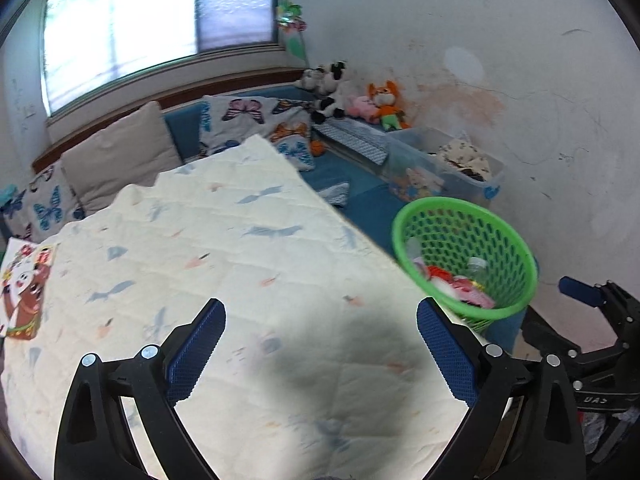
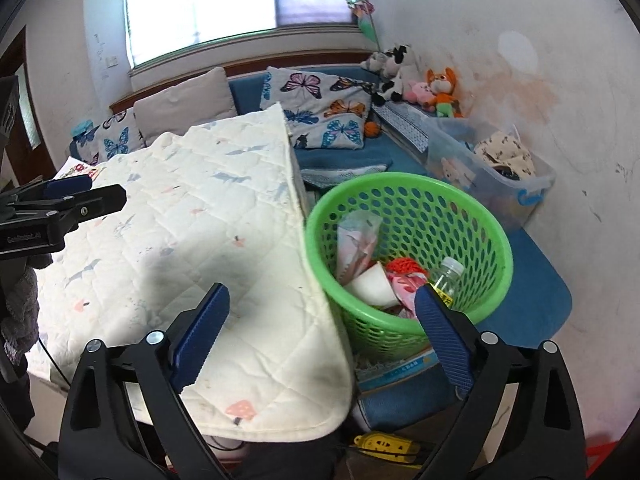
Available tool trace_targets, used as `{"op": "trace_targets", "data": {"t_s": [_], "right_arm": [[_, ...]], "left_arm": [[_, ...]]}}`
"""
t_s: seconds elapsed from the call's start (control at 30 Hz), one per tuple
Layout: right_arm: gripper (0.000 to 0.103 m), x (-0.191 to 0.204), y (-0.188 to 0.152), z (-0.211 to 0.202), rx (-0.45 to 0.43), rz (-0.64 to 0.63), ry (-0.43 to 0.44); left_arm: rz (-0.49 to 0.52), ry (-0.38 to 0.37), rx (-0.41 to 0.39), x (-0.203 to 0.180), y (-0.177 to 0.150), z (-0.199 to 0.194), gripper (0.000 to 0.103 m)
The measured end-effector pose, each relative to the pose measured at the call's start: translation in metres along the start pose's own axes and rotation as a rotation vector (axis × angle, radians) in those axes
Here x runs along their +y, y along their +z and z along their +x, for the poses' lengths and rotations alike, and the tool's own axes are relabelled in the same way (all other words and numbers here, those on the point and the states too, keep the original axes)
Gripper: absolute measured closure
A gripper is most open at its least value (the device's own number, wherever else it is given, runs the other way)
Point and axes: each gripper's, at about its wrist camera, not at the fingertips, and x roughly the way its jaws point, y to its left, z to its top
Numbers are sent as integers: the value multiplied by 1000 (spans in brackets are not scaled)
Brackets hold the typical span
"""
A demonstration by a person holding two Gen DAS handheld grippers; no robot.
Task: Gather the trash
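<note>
Several pieces of trash [image 2: 384, 280] already lie in the green basket [image 2: 408, 184], which stands just beside the right edge of the quilted table cover [image 2: 192, 216]. It sits ahead and right of the right gripper [image 2: 322, 312], the nearer one; the left gripper [image 1: 320, 328] hangs over the cover. Both stand apart, holding nothing.

Black tongs [image 1: 321, 344], blue ridged pads [image 2: 202, 334], silver screws
</note>
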Motion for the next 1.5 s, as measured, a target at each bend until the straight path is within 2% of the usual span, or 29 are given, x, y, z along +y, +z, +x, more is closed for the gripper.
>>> {"op": "trace_targets", "data": {"t_s": [0.07,0.37,0.63,0.83,1.2,1.5], "right_arm": [[7,8,-1,-2,-9,-15,-3],[4,25,-3,-5,-29,-2,27],[4,37,-7,-3,-28,16,77],[4,46,-5,-2,-26,7,101],[4,53,-1,-7,-51,0,114],[4,60,0,-5,-46,-19,130]], "left_arm": [[-9,35,-10,9,-6,-8,10],[-105,91,-9,44,-27,-28,10],[-130,172,-15,60,-49,-36,10],[-169,179,-11,71,-60,-41,10],[-167,229,-56,75,-67,-61,10],[-173,241,-50,74,-75,-62,10]]}}
